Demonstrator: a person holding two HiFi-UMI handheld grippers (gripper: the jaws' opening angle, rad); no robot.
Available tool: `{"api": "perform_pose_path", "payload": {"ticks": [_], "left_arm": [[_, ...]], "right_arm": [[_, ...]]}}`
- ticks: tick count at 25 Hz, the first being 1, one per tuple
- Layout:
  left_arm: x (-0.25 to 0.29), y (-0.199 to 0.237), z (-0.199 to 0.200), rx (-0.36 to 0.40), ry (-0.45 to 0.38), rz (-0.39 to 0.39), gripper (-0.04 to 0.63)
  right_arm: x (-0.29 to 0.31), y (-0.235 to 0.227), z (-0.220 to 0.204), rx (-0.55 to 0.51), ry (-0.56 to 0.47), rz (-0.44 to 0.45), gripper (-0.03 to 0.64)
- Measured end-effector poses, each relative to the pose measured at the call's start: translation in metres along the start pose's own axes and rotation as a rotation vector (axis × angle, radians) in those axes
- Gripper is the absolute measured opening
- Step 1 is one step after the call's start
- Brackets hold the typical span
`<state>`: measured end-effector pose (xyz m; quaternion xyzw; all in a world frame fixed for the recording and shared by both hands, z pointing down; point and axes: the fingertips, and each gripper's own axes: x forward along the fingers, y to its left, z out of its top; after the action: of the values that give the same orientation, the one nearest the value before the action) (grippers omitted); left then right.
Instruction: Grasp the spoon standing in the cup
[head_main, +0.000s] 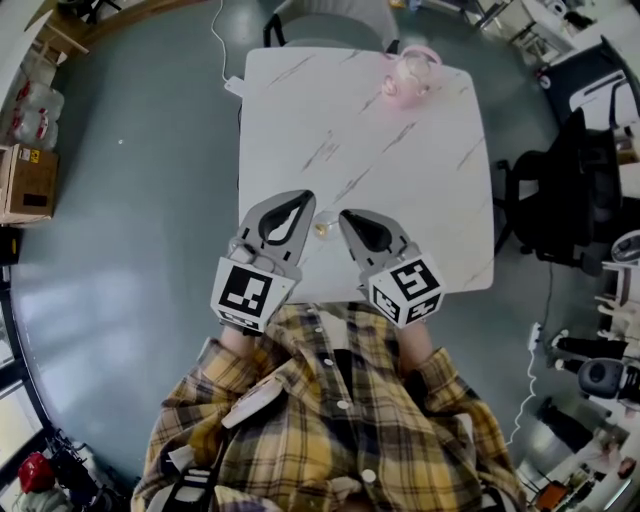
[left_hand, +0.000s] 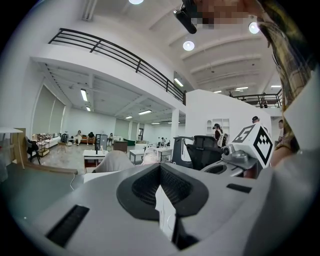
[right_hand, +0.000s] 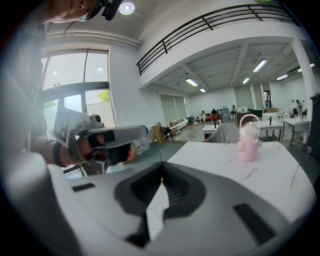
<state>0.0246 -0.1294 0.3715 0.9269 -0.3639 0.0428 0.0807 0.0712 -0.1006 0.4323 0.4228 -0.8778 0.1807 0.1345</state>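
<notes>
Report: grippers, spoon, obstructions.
Left gripper shut, empty. Right gripper shut; small thin thing at its tips, grip unclear. Pink cup at far edge of table, bare top between.

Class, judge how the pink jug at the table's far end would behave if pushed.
The pink jug looks tall for its base, with an arched handle on top, so a high push would probably tip it. The marbled tabletop looks smooth, so a low push may slide it instead. Its weight can't be judged, because its contents are hidden.

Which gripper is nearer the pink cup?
Right. Both are over the table's near edge, far from the pink cup; the right gripper lies more nearly in line with it, the left gripper farther left.
</notes>
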Motion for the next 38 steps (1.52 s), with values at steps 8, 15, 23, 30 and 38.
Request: {"api": "perform_pose_path", "payload": {"ticks": [8, 15, 23, 30, 38], "left_arm": [[-0.004, 0.000, 0.014, 0.026, -0.030, 0.017, 0.015], [-0.008, -0.001, 0.026, 0.038, -0.055, 0.032, 0.015], [-0.016, 0.001, 0.039, 0.053, -0.088, 0.054, 0.015], [-0.024, 0.003, 0.055, 0.065, -0.128, 0.074, 0.015], [-0.035, 0.011, 0.080, 0.066, -0.182, 0.093, 0.015]], "right_arm": [[-0.009, 0.006, 0.021, -0.018, -0.036, 0.024, 0.034], [-0.024, 0.016, 0.046, -0.045, -0.082, 0.048, 0.034], [-0.039, 0.029, 0.081, -0.075, -0.177, 0.060, 0.034], [-0.040, 0.034, 0.111, -0.115, -0.265, 0.053, 0.034], [-0.036, 0.040, 0.144, -0.144, -0.355, 0.070, 0.034]]}}
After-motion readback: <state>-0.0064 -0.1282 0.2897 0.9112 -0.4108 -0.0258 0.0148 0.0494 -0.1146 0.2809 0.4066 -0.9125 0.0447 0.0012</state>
